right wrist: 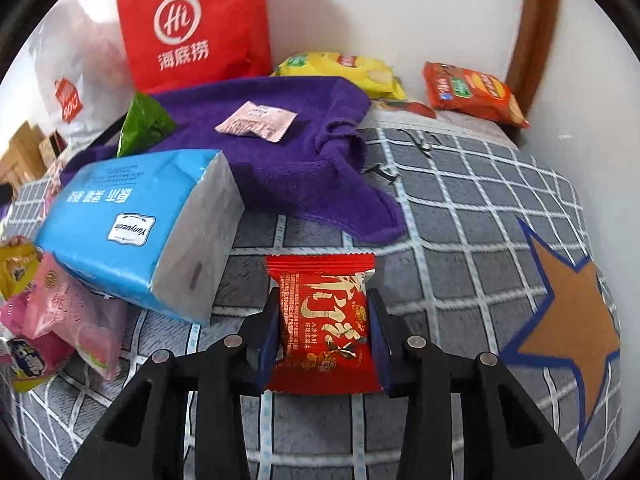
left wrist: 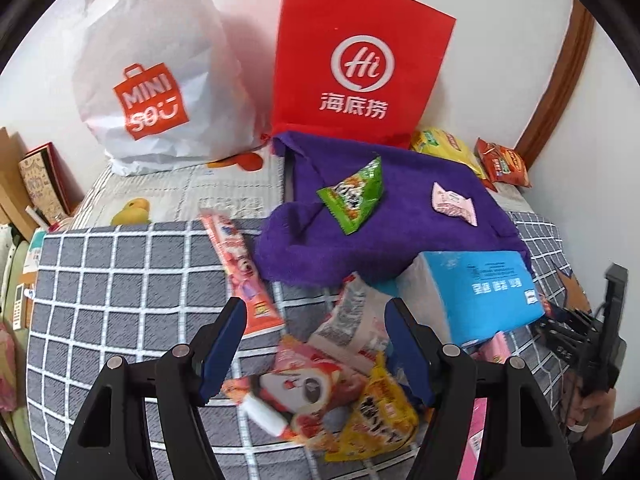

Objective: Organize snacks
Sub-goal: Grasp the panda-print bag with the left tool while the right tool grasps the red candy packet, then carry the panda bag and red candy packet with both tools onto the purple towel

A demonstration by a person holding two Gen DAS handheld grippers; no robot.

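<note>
My right gripper point(right wrist: 323, 332) clamps a red packet point(right wrist: 324, 320) above bare quilt point(right wrist: 460, 240); my left gripper point(left wrist: 316, 344) gapes over the snack pile point(left wrist: 320, 392).

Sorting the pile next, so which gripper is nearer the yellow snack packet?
Left. The left gripper hovers open over the yellow snack packet; the right gripper holds a red packet farther away.

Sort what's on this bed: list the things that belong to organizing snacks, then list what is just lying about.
Belongs to the job:
small red snack packet, gripped by the right gripper
green triangular snack pouch
pale pink sachet
yellow chip bag
orange chip bag
long pink snack stick pack

Just lying about:
blue tissue pack
purple towel
red fabric bag
white plastic bag
</note>
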